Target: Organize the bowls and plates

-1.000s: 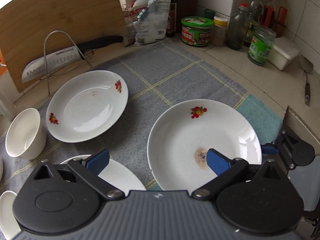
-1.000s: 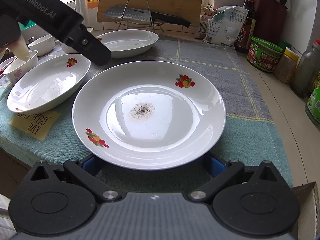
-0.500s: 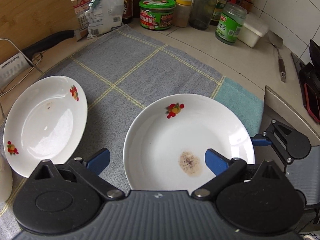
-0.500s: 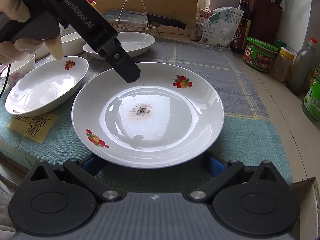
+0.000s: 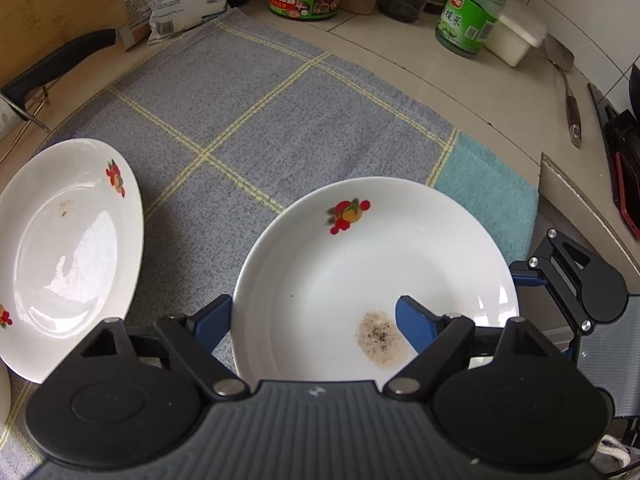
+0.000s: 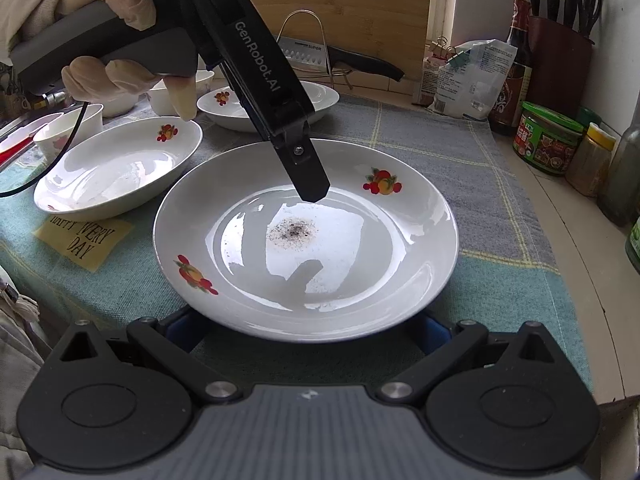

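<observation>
Presently, the soiled plate (image 6: 306,240) sits on the grey checked cloth (image 5: 248,120), near the front edge of the counter, with a dark speckled stain at its centre and fruit prints on its rim. The left gripper (image 5: 312,316), held in a gloved hand (image 6: 108,40), points steeply down over this plate. Its jaws are closing with the plate's left rim between them: 1 blue pad stands outside the rim, the other over the plate's inner surface beside the stain. In the left wrist view the pads do not appear to press the rim. The right gripper (image 6: 308,328) sits low at the plate's near edge, its 2 blue pads spread wide on either side under the rim; actual contact cannot be confirmed. A second plate (image 6: 120,168) lies to the left of the soiled one, close by but apart. A third plate (image 6: 264,106) stands behind it, near the knife rack (image 6: 308,40). Small bowls (image 6: 68,132) sit at far left.
</observation>
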`<state>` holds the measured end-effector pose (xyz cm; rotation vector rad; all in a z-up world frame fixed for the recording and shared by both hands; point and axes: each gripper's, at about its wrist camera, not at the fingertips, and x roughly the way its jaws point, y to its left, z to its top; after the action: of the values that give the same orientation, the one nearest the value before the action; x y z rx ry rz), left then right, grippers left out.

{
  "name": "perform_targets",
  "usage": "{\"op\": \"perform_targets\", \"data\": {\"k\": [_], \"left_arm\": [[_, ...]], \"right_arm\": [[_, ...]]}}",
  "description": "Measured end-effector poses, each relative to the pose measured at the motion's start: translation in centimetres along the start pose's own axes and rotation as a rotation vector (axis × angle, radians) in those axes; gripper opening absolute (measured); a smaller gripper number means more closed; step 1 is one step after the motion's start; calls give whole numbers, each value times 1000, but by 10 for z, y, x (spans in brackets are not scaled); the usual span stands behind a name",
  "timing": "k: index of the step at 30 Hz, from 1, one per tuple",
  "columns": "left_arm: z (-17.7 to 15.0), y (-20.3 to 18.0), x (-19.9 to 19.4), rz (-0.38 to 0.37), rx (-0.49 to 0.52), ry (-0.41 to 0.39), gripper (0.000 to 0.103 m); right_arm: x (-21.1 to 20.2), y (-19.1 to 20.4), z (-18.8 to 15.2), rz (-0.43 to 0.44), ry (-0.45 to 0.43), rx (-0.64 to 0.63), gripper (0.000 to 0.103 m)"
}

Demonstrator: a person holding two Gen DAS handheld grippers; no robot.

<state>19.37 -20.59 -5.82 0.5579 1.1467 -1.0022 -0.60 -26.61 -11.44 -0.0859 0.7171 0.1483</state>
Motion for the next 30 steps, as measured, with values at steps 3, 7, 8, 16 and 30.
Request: {"op": "perform_targets", "data": {"k": [3, 7, 8, 16, 30], "left_arm": [[3, 4, 2, -25, -4, 22, 84], [8, 9, 3, -58, -11, 55, 84], [9, 10, 4, -64, -10, 65, 84], [19, 14, 16, -110, 0, 132, 84], [23, 17, 32, -114, 1, 173, 79]], "right_arm": [[0, -1, -2, 10, -14, -9, 103], [0, -2, -2, 21, -17, -19, 103], [0, -2, -2, 23, -16, -21, 103], [1, -6, -1, 44, -14, -41, 103], [1, -13, -3, 80, -35, -68, 103]]}}
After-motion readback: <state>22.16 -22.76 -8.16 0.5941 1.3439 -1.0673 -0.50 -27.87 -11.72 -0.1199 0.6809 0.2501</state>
